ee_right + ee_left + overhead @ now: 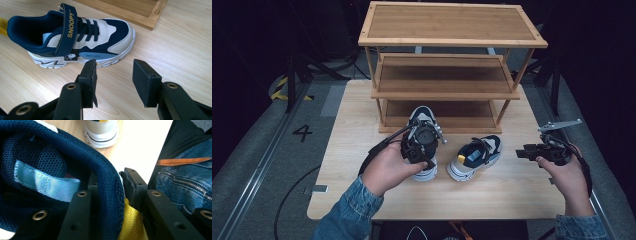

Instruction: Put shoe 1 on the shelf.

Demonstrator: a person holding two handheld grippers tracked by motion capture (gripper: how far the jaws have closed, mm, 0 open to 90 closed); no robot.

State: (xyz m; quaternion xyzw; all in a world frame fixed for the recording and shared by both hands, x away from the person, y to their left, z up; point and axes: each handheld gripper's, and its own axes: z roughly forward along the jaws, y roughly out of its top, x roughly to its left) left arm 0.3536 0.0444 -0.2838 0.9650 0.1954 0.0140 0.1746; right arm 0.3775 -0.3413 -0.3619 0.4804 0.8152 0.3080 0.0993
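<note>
Two navy and white sneakers stand on the wooden table (362,195) in front of a shelf rack. My left gripper (419,142) is shut on the heel collar of the left sneaker (422,116). In the left gripper view the navy mesh collar (110,187) sits pinched between the jaws, with a yellow heel tab (131,222) below. The right sneaker (474,157) lies a little to the right; the right gripper view shows its Snoopy strap (68,27). My right gripper (526,152) hovers open to the right of it, with nothing between its pads (142,82).
A three-tier wooden shelf rack (452,30) stands at the back of the table, its lowest shelf (472,122) just behind the shoes. The table's front half is bare wood. A denim jacket (185,182) shows in the left gripper view.
</note>
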